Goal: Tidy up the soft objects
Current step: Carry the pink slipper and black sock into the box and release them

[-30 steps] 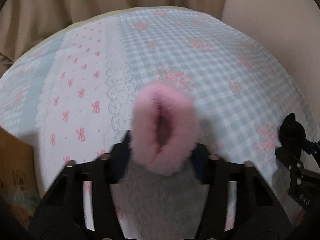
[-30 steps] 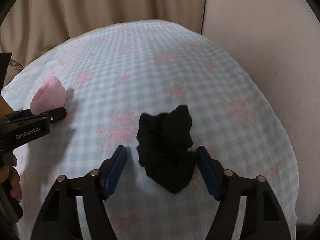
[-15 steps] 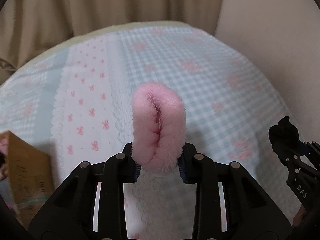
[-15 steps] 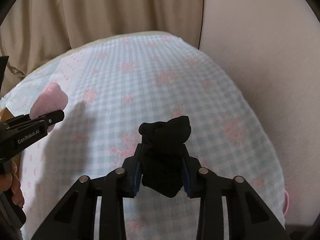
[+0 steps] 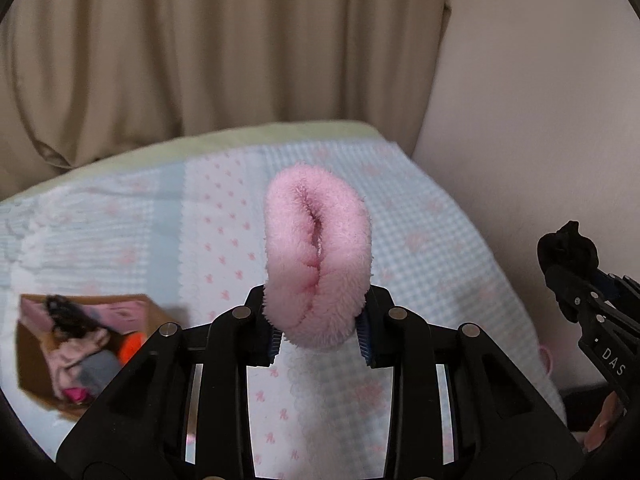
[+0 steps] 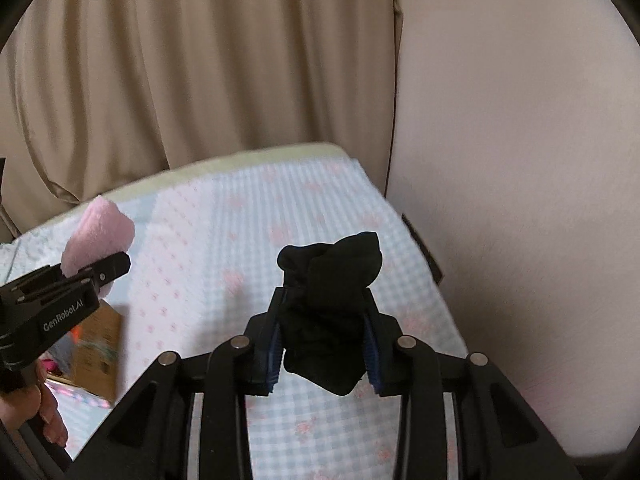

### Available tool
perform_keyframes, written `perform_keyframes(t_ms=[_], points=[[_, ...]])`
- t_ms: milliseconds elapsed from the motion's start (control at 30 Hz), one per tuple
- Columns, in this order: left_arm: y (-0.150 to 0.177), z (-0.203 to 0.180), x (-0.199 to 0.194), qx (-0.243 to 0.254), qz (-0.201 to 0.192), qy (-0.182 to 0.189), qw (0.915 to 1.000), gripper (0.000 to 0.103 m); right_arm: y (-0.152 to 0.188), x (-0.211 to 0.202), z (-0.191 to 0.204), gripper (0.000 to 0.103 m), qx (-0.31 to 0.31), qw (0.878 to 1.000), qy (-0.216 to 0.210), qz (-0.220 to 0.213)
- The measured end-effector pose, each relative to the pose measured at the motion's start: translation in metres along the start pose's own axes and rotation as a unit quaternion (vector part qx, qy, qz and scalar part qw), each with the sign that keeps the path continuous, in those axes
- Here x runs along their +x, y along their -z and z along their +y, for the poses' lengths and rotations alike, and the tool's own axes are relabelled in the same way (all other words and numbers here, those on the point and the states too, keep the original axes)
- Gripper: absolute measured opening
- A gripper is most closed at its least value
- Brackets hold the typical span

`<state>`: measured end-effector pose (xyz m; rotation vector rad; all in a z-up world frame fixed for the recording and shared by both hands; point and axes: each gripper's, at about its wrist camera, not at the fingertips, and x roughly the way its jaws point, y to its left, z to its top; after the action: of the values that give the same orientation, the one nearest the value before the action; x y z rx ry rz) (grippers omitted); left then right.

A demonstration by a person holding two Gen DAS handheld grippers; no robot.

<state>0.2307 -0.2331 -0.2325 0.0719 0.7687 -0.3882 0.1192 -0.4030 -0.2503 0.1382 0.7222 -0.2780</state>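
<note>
A beige curtain (image 5: pixel 200 48) is hanging across the back of the scene, with a plain wall (image 5: pixel 540 100) meeting it on the right, and below them a bed (image 5: pixel 432 240) is lying under a pale blue checked cover with a white, pink-bowed panel running down its middle. At the left edge of the bed a cardboard box (image 5: pixel 36 360) is sitting open, already holding a jumble of soft items in pink, grey, black and orange, so part of the sorting is looking done. No other loose item is showing on the visible stretch of the cover, though the frames are not taking in the whole bed. The left gripper (image 5: pixel 320 340) is pinching the lower end of a fluffy pink sock (image 5: pixel 316 256), rolled into a ring and standing clear above the cover; in the right wrist view the same pink roll is sticking out past the black finger of that tool at the left edge. The right gripper (image 6: pixel 324 352) is pressed tight on a bunched black sock (image 6: pixel 328 300), whose crumpled top is rising above the blue pads and whose tail is dangling below them, also off the bed. A bare hand (image 6: pixel 44 412) is gripping the handle of the left tool. What is remaining, by my reading, is carrying both socks over to the box and dropping them in.
</note>
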Motion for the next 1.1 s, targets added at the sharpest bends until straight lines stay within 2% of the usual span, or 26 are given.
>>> perform_keyframes(t_ms=[133, 300, 567, 733, 867, 1100], points=[[-0.017, 0.011, -0.054, -0.011, -0.004, -0.026, 0.9996, 0.027, -0.022, -0.04, 0.012, 0.031, -0.008, 1.0, -0.008, -0.006], [-0.02, 0.034, -0.104, -0.031, -0.012, -0.042, 0.9985, 0.027, -0.044, -0.083, 0.04, 0.031, -0.027, 0.999, -0.027, -0.009], [-0.004, 0.112, -0.166, -0.063, -0.006, -0.066, 0.9958, 0.027, -0.057, -0.123, 0.119, 0.031, -0.058, 0.995, -0.076, -0.024], [0.01, 0.178, -0.182, -0.074, 0.014, -0.077, 0.9942, 0.027, -0.055, -0.131, 0.187, 0.031, -0.073, 0.992, -0.105, -0.022], [0.02, 0.234, -0.185, -0.083, 0.029, -0.083, 0.9927, 0.027, -0.053, -0.123, 0.241, 0.031, -0.07, 0.989, -0.13, 0.001], [0.039, 0.323, -0.16, -0.089, 0.068, -0.078, 0.9907, 0.027, -0.034, -0.09, 0.323, 0.031, -0.052, 0.987, -0.143, 0.051]])
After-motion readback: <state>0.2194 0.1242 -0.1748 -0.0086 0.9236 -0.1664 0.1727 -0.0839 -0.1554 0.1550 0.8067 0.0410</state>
